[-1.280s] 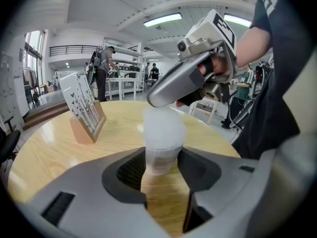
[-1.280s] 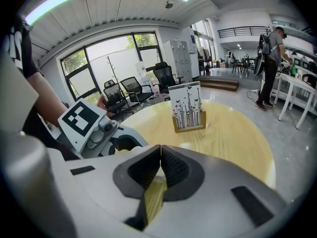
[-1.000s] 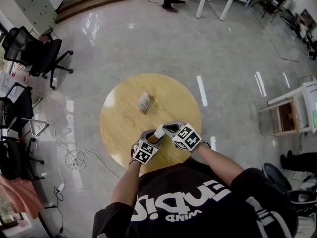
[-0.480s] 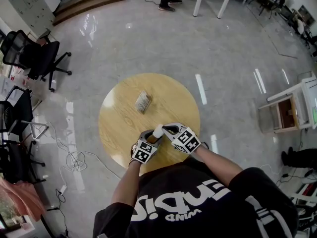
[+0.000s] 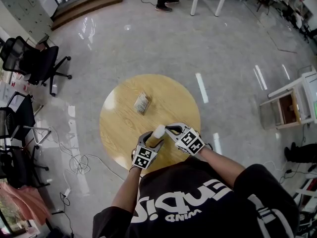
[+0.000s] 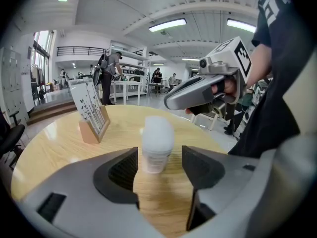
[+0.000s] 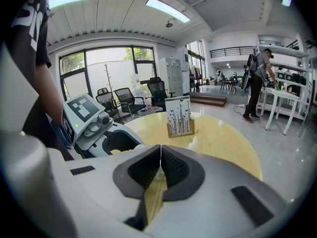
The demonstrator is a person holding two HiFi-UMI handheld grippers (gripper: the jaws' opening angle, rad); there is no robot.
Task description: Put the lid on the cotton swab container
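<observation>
1. The left gripper (image 6: 159, 161) has just been opening its jaws. They stand apart on either side of the cotton swab container (image 6: 157, 145) without pressing it. The right gripper (image 7: 160, 155) is closed on nothing.
2. The container stands upright by the near edge of the table (image 5: 119, 128). Its lid (image 6: 158, 128) looks to be on, so this is probably the release.
3. Next, draw both grippers back without tipping it.
4. The lid's seam is blurred, so I cannot tell if it is fully seated.
</observation>
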